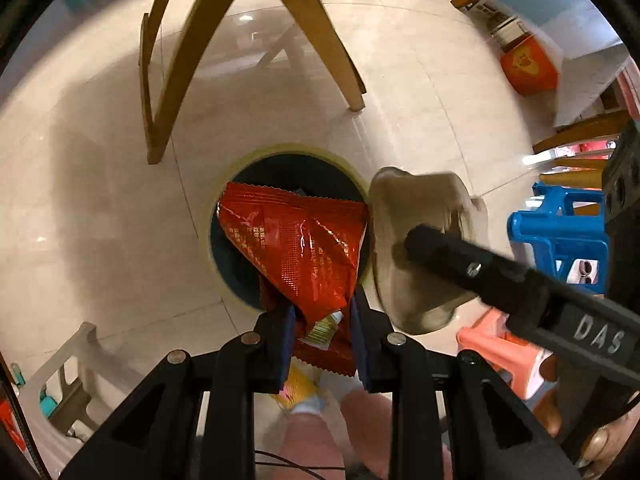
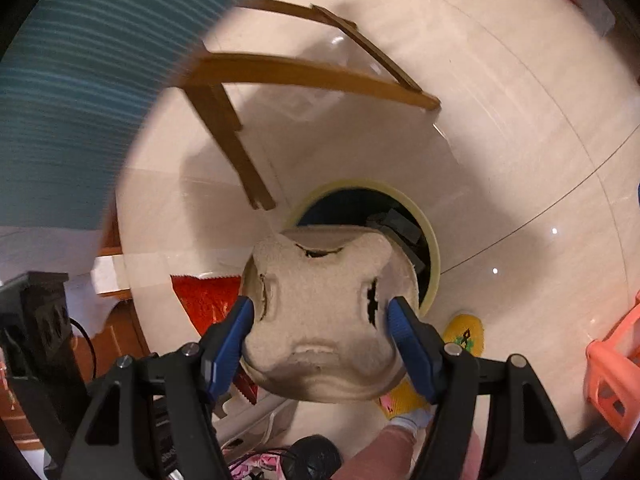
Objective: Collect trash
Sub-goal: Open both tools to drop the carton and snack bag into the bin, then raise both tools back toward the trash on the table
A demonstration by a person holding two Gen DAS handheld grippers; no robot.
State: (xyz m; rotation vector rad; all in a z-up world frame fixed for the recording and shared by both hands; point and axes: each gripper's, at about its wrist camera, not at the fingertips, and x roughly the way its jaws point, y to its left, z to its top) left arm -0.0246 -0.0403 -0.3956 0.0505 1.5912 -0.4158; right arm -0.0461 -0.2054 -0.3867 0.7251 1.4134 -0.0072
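A round bin (image 1: 280,151) with a pale yellow rim and a dark inside stands on the tiled floor. In the left wrist view my left gripper (image 1: 322,308) is shut on a red foil snack wrapper (image 1: 296,240), which hangs over the bin's mouth. Just right of it a beige moulded-pulp cup carrier (image 1: 416,200) is crossed by one black finger (image 1: 460,258) of the right gripper. In the right wrist view my right gripper (image 2: 320,312) is shut on that cup carrier (image 2: 320,292), its blue pads pressing both sides, above the near edge of the bin (image 2: 431,240). The red wrapper (image 2: 204,300) shows at the left.
Wooden chair legs (image 1: 320,32) stand just beyond the bin. A blue stool (image 1: 560,236) and a salmon stool (image 1: 504,352) are at the right, a white stool (image 1: 60,380) at the lower left, an orange box (image 1: 528,68) far right. A person's yellow slipper (image 2: 464,332) is near the bin.
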